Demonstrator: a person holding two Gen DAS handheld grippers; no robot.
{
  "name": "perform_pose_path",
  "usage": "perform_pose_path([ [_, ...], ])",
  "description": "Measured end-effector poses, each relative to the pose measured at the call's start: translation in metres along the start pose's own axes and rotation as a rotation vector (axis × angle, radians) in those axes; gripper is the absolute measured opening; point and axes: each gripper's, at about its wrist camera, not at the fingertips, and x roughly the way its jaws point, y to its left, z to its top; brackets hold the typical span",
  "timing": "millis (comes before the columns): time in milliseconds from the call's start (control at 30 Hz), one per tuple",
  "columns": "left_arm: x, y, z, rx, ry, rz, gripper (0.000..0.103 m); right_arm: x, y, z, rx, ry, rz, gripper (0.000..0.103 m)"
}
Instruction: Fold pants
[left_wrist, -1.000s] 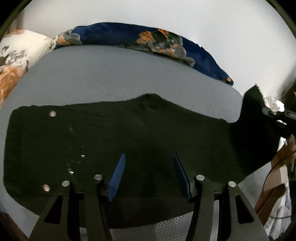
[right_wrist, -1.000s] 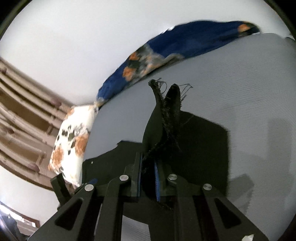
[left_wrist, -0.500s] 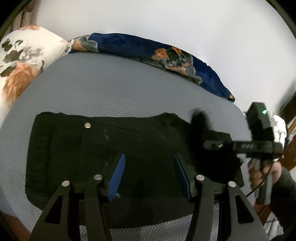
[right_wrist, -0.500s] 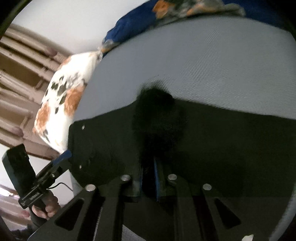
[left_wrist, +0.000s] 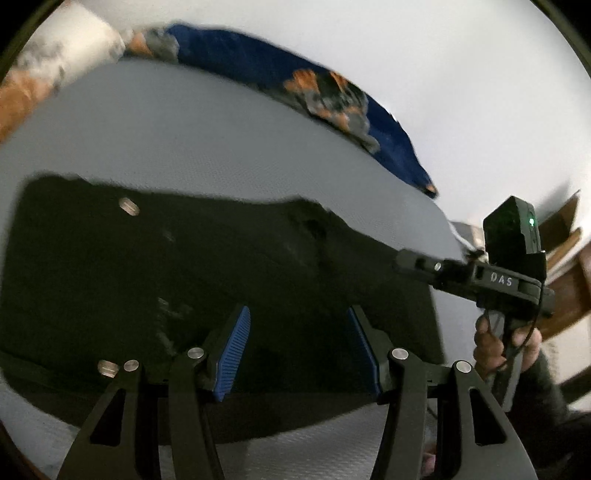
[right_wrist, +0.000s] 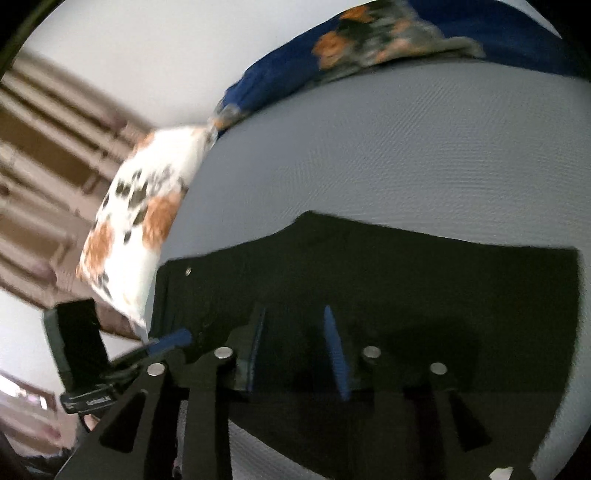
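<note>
One pair of black pants lay flat on the grey bed, near its front edge, with two metal buttons showing at the waist end and two floral pillows, one blue and one white, along the far edge. The left gripper hovered over the pants with fingers wide apart, holding nothing. The right gripper was likewise spread over the cloth and empty, gripped by a hand at the bed's right side.

Pants lie on mattress, pillows behind.
</note>
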Motion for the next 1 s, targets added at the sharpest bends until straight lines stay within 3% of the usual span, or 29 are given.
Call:
perform_pose_path([
  [200,0.039,-0.011,-0.005,-0.060,0.158,-0.125,0.055,-0.037,-0.046,-0.020,0.149,-0.068,-0.026,0.036],
  [433,0.069,-0.008,-0.006,-0.125,0.234,-0.128,0.055,-0.053,-0.079,-0.043,0.262,-0.114,-0.027,0.036],
  [667,0.090,-0.011,-0.005,-0.148,0.292,-0.218,0.052,-0.057,-0.100,-0.058,0.330,-0.142,-0.005,0.038],
  [700,0.094,-0.016,-0.005,-0.147,0.299,-0.226,0.051,-0.056,-0.103,-0.060,0.343,-0.143,-0.002,0.038],
  [767,0.099,-0.022,-0.008,-0.145,0.310,-0.238,0.031,-0.054,-0.106,-0.063,0.357,-0.141,0.010,0.038],
  [833,0.101,-0.028,-0.009,-0.130,0.310,-0.243,0.021,-0.054,-0.109,-0.066,0.356,-0.136,0.005,0.038],
  [1000,0.102,-0.038,-0.007,-0.109,0.296,-0.242,0.017,-0.052,-0.112,-0.071,0.365,-0.130,0.002,0.038],
])
